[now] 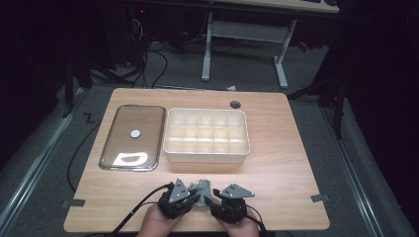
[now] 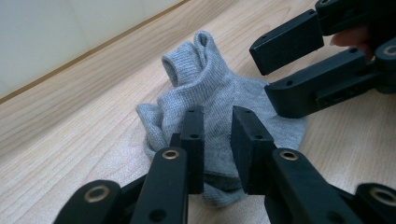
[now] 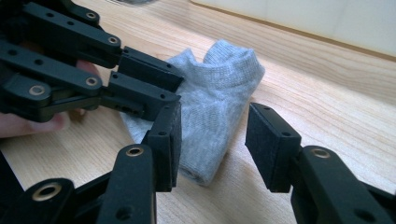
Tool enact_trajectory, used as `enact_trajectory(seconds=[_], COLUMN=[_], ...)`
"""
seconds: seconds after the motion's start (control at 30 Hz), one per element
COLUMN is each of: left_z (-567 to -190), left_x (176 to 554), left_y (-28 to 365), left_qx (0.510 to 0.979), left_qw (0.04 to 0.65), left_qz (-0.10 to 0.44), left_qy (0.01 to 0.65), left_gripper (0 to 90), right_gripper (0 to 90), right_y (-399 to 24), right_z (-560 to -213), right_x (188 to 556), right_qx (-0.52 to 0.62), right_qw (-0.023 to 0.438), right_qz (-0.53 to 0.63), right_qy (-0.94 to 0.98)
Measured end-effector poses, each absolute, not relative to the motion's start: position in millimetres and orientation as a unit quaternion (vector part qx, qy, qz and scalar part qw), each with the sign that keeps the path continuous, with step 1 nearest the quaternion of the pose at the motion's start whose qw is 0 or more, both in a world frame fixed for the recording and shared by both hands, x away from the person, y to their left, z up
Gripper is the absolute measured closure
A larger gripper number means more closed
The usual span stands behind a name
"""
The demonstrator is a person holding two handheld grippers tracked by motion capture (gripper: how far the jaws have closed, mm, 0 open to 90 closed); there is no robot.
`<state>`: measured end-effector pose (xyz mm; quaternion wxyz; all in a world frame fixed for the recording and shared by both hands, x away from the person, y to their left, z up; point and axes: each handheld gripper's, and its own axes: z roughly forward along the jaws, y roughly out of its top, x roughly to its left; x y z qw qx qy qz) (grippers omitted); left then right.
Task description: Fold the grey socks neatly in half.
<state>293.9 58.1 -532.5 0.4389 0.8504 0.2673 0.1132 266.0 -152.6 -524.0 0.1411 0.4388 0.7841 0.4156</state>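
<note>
Clearly the work here is folding or bundling the grey sock (image 2: pixel 219 98), which lies crumpled on the wooden table (image 1: pixel 276 168) at its near edge, well short of the white divided box (image 1: pixel 206 135) and the clear lid (image 1: pixel 132 137) beside it. The left gripper (image 2: pixel 217 140) pinches a fold of the sock, jaws a narrow gap apart with cloth between them. The right gripper (image 3: pixel 212 140) stands open, its jaws astride the sock's rolled end without pressing it. To do this well, I would keep the left pinch firm as an anchor, then close the right low on the roll so both layers are caught.
</note>
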Motion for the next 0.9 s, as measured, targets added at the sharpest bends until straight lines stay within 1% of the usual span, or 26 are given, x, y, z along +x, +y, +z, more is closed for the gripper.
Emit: enact_trajectory(seconds=[0.1, 0.17, 0.3, 0.37, 0.4, 0.43, 0.47, 0.53, 0.57, 0.63, 0.7, 0.8, 0.9], left_z=[-532.4, -532.4, -532.7, -532.6, -532.7, -532.7, -532.5, -532.0, -531.6, -531.2, -531.1, -531.5, -532.1], left_x=[293.7, 293.7, 294.3, 294.0, 293.9, 293.9, 294.1, 292.8, 290.7, 286.0, 284.5, 286.8, 291.4], left_y=[57.9, 57.9, 57.9, 57.9, 57.9, 57.9, 58.3, 60.3, 61.2, 62.4, 62.0, 60.7, 60.4], left_qx=[0.852, 0.852, 0.854, 0.855, 0.854, 0.854, 0.854, 0.852, 0.849, 0.84, 0.836, 0.841, 0.846], left_qw=[0.437, 0.437, 0.439, 0.439, 0.44, 0.44, 0.442, 0.446, 0.448, 0.455, 0.453, 0.442, 0.435], left_qz=[0.113, 0.113, 0.106, 0.104, 0.103, 0.103, 0.099, 0.105, 0.118, 0.149, 0.167, 0.162, 0.141], left_qy=[0.265, 0.264, 0.259, 0.258, 0.257, 0.257, 0.255, 0.254, 0.256, 0.256, 0.261, 0.268, 0.276], left_gripper=[73.9, 73.7, 71.3, 69.8, 68.8, 67.8, 67.3, 65.8, 66.7, 71.6, 75.6, 80.6, 82.0], right_gripper=[59.5, 59.5, 58.3, 59.6, 62.4, 62.4, 67.6, 72.7, 74.6, 77.4, 78.0, 78.9, 79.5], right_y=[-153.3, -153.3, -153.3, -151.8, -151.0, -151.0, -149.7, -149.4, -148.8, -148.2, -148.9, -150.2, -150.9], right_z=[-524.9, -525.6, -531.0, -532.5, -532.8, -532.8, -532.9, -532.8, -532.3, -531.4, -531.3, -530.9, -530.5], right_x=[267.0, 267.1, 270.7, 270.1, 269.7, 269.7, 269.5, 269.0, 268.2, 267.6, 267.9, 268.5, 268.4], right_qx=[0.447, 0.451, 0.463, 0.46, 0.457, 0.457, 0.455, 0.45, 0.449, 0.441, 0.44, 0.441, 0.441], right_qw=[0.124, 0.119, 0.092, 0.092, 0.094, 0.094, 0.09, 0.087, 0.09, 0.096, 0.096, 0.094, 0.094], right_qz=[0.414, 0.415, 0.409, 0.408, 0.407, 0.407, 0.408, 0.409, 0.408, 0.406, 0.406, 0.406, 0.406], right_qy=[0.783, 0.781, 0.781, 0.783, 0.785, 0.785, 0.787, 0.789, 0.79, 0.794, 0.795, 0.795, 0.795])
